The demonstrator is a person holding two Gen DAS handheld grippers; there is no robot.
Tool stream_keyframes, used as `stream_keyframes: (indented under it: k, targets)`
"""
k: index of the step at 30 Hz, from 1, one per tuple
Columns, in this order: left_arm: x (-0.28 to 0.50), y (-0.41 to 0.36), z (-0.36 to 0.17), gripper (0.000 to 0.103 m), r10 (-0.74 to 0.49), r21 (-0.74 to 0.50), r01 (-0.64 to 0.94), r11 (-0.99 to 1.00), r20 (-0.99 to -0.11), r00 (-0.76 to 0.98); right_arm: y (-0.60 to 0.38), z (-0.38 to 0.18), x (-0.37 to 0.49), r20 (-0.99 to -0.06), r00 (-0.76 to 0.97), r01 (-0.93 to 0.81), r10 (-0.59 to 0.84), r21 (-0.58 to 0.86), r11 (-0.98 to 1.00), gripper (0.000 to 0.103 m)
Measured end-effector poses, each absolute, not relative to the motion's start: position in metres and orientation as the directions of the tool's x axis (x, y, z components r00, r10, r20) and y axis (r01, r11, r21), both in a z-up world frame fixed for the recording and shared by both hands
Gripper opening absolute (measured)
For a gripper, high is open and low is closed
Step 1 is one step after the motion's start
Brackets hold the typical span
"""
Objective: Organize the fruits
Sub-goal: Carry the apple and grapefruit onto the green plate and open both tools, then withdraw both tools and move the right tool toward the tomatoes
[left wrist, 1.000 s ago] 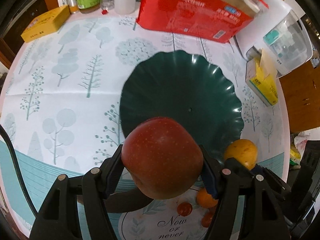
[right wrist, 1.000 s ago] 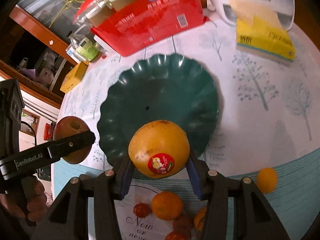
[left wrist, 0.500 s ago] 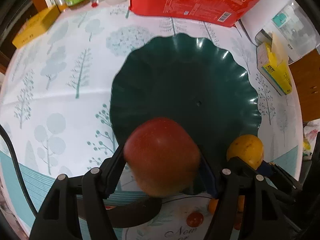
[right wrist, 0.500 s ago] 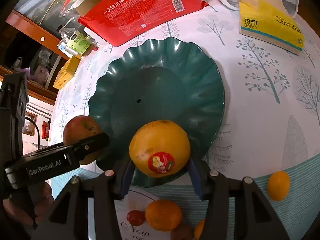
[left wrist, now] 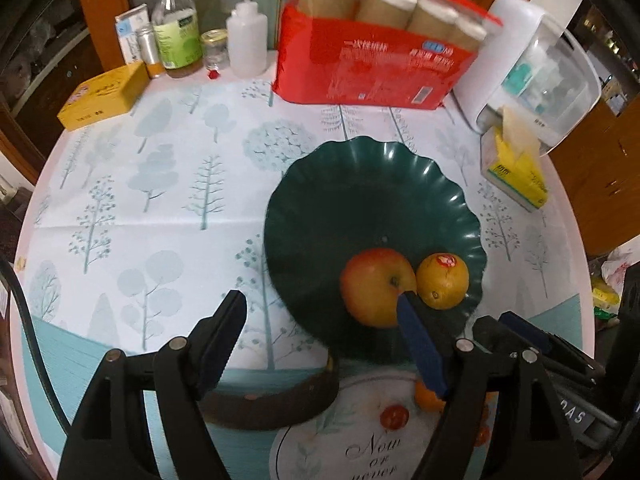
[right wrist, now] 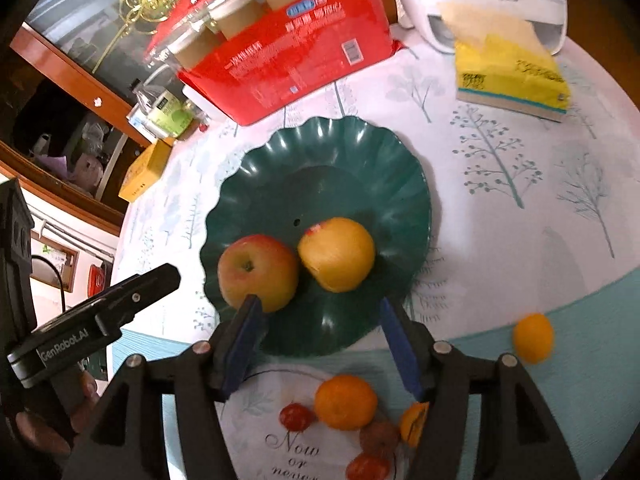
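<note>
Black fingers with blue pads frame both views, and we hold both tools empty: our left gripper [left wrist: 320, 320] is spread wide just short of the green plate [right wrist: 404, 184], and our right gripper [right wrist: 320, 328] is spread too, its tips over the plate's near rim. Nearer us than the plate lies the loose fruit: a mandarin [right wrist: 346, 402], a half-hidden orange piece [right wrist: 412, 420] beside it, 2 small red fruits [right wrist: 296, 417] and a brownish one we cannot name. 1 more mandarin [right wrist: 534, 338] sits alone, well to the right of the plate.

On the plate's near half the apple [right wrist: 258, 272] and the large orange [right wrist: 338, 254] rest touching each other, stem and sticker up. We judge this the release-and-retreat step. To do it well, we should draw both tools straight back and up, since the left gripper's right pad looks very close to the apple and a sideways swing could roll it into the orange or off the scalloped rim. Round fruit on a shallow plate rolls easily, so the next pieces belong in the bare far half.

Beyond the plate stand the red pack of paper cups [left wrist: 376, 68] and, to its right, a yellow tissue pack [right wrist: 512, 76] by a white appliance [left wrist: 536, 68]. Left of the cups are bottles [left wrist: 176, 40] and a yellow box [left wrist: 104, 94].
</note>
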State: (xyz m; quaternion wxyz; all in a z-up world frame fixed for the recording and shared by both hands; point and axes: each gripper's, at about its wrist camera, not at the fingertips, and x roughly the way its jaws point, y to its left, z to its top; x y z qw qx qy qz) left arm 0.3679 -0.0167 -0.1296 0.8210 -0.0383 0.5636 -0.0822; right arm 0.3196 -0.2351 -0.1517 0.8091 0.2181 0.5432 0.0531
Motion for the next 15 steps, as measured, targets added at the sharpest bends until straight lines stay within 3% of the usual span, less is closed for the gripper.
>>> stream_keyframes:
  k: [15]
  targets:
    - [0.262,0.025,-0.085,0.076,-0.236,-0.205,0.121,0.971,-0.883,0.406,-0.223,-0.104,0.212,-0.827,0.523,0.181,0.206,0.344,0.921,0.062]
